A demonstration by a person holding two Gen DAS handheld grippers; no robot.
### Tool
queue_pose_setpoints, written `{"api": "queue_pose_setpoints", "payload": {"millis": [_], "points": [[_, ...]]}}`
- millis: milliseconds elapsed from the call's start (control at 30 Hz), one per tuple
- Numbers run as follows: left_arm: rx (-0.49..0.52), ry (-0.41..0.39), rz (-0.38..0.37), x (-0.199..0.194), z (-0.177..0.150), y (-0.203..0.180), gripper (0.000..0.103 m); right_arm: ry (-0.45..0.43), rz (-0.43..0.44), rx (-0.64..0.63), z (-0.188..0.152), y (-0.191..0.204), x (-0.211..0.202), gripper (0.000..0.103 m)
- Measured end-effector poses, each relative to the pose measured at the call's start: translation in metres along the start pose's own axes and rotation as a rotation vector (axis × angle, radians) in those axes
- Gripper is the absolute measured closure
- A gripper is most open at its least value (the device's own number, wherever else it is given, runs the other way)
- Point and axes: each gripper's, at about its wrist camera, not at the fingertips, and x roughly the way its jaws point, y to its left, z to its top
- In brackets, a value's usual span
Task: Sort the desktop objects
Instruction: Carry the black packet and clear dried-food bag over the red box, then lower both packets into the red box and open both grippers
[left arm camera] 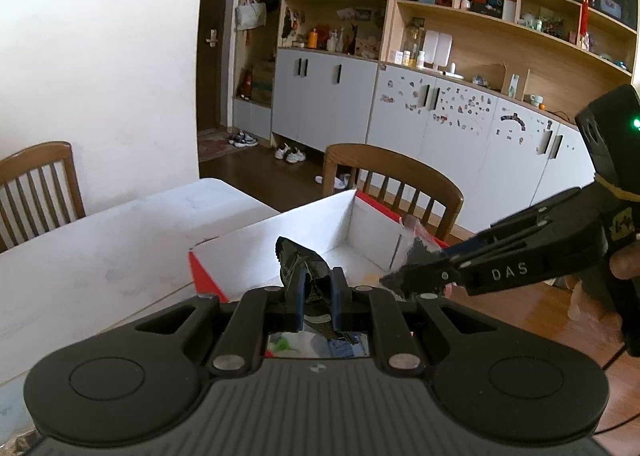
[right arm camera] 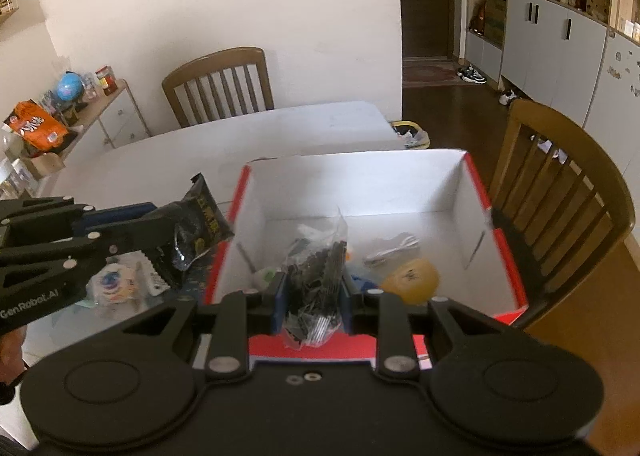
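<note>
Honestly, we cannot read much of what lies under our left gripper (left arm camera: 318,292): its body covers the near table (left arm camera: 120,240), and only a sliver of coloured clutter shows through the gap at 6 o'clock. Its jaws are nearly closed and pinch a crumpled black packet (left arm camera: 298,256), which sticks up toward 12 o'clock in front of the red-and-white box (left arm camera: 280,232).

From the right wrist, our right gripper (right arm camera: 314,296) is clamped on a clear bag of small dark metal pieces (right arm camera: 316,264), held above the box's near edge. What the pieces are, we cannot tell. Behind the bag, inside the box, we see a yellow rounded object (right arm camera: 412,278) at 3 o'clock and a white cable bundle (right arm camera: 394,248) farther back; a blue thing is mostly hidden by a finger. At 9 o'clock, small wrapped items (right arm camera: 116,282) lie on the table outside the box, blurred.
</note>
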Motion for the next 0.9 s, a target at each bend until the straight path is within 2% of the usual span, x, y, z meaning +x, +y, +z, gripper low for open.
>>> {"api": "queue_pose_setpoints", "payload": {"millis": [467, 633, 900], "points": [[0.0, 0.109, -0.034, 0.059, 0.012, -0.014, 0.092, 0.039, -0.024, -0.077, 0.025, -0.044, 0.03, 0.077], [-0.025, 0.142, -0.033, 0.079, 0.013, -0.012, 0.092, 0.062, -0.043, -0.098, 0.033, -0.055, 0.048, 0.077], [-0.063, 0.2, -0.03, 0.112, 0.017, -0.009, 0.092, 0.101, -0.028, -0.105, 0.043, -0.073, 0.074, 0.077]]}}
